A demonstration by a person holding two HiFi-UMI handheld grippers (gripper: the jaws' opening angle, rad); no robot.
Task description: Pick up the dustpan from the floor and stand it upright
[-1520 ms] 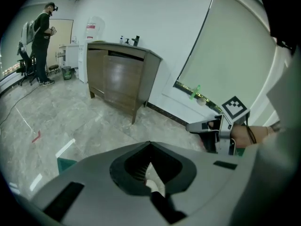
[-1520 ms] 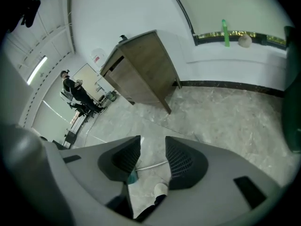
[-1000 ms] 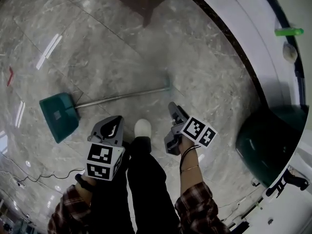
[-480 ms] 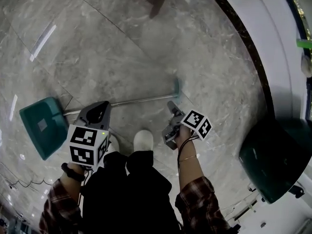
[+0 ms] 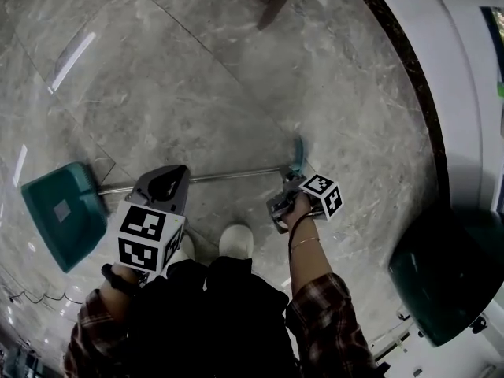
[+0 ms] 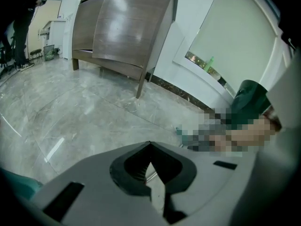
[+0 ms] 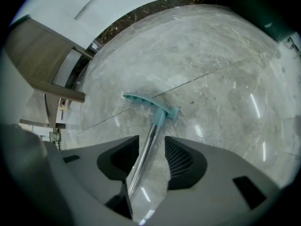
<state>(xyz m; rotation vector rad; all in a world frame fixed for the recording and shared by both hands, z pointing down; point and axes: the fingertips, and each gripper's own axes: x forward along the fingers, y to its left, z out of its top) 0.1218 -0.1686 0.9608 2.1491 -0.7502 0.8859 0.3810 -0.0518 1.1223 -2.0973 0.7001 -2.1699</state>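
Observation:
The dustpan lies flat on the marble floor. Its teal pan is at the left, and a thin metal pole runs right to a teal handle. My right gripper is low at the handle end and open. In the right gripper view its jaws straddle the pole just below the handle, with a gap on each side. My left gripper hovers over the middle of the pole, shut on nothing.
A brown wooden cabinet on legs stands ahead. A dark green bin sits at the right by the white wall, with a dark stone border along it. The person's white shoe is between the grippers. A cable trails at bottom left.
The right gripper has moved forward and down until its jaws are around the pole by the handle. The left gripper has shifted over the pole. The dustpan has not moved.

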